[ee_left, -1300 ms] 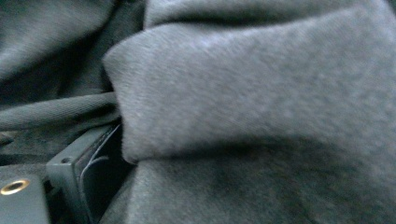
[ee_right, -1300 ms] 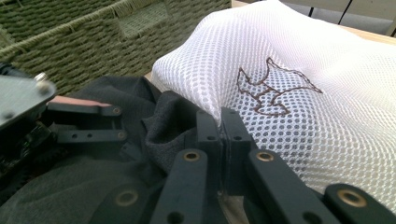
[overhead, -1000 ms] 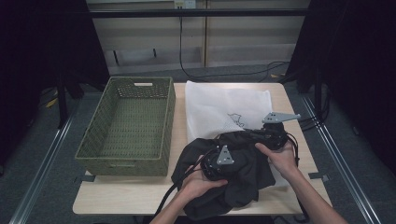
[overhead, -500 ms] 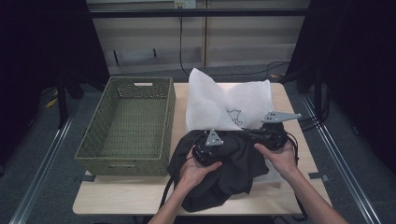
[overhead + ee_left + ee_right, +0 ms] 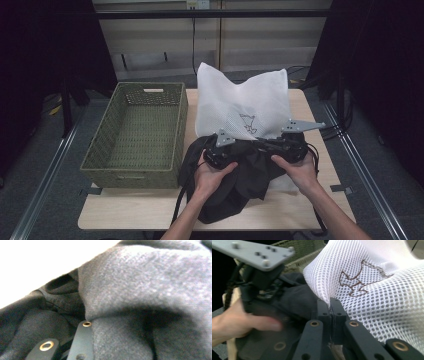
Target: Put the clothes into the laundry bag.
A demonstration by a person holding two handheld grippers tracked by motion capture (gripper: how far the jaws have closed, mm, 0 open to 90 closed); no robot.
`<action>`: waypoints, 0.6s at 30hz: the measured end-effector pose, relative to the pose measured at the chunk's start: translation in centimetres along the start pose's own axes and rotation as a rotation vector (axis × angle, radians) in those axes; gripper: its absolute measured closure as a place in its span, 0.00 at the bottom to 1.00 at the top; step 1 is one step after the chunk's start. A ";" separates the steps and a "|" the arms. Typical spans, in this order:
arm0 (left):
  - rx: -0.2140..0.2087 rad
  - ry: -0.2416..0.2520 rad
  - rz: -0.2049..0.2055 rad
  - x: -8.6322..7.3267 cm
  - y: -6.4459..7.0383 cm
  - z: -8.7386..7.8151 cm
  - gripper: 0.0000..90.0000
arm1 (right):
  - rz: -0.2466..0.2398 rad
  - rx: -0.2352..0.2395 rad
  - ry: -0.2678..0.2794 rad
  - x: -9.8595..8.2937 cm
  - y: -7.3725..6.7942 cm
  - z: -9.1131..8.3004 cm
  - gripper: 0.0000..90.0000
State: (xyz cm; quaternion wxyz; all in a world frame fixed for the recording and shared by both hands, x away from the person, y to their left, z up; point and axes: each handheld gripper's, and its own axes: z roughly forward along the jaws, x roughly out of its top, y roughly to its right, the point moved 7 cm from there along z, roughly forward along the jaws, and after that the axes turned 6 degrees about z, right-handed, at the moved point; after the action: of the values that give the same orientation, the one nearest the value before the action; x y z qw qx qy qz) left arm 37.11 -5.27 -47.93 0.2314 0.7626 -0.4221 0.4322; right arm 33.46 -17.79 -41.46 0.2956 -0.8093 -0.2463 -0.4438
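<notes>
The dark grey fleece garment (image 5: 235, 185) lay bunched at the near middle of the pale wooden table (image 5: 125, 215), its upper part pushed against the mouth of the white mesh laundry bag (image 5: 245, 105). The left gripper (image 5: 220, 152) was buried in the fleece; its gripper view showed cloth pressed over the jaws, so whether they were open or closed could not be told. The right gripper (image 5: 330, 305) had its jaws closed on the bag's near edge, holding it up. Farther left stood the green woven rectangular basket (image 5: 135, 135), apart from the garment.
</notes>
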 end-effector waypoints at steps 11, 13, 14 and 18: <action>0.015 -0.035 -0.040 -1.3 -1.8 3.7 0.51 | 0.049 -0.006 -0.055 -1.7 0.8 1.5 0.98; 0.006 -0.022 -0.023 -1.2 -1.6 3.3 0.40 | 0.062 -0.012 -0.053 -2.0 1.6 1.6 0.98; -0.043 0.000 -0.023 -0.9 -1.1 2.3 0.35 | 0.063 -0.023 -0.051 -2.0 1.9 1.7 0.98; -0.067 0.022 0.015 -0.7 -0.2 0.1 0.29 | 0.074 -0.041 -0.047 -2.2 2.7 1.5 0.98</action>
State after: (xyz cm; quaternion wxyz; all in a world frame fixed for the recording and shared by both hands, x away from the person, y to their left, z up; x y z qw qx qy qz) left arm 37.17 -4.95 -48.59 0.2582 0.7462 -0.4397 0.4280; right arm 35.05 -18.98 -44.74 0.2893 -0.8339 -0.2142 -0.4183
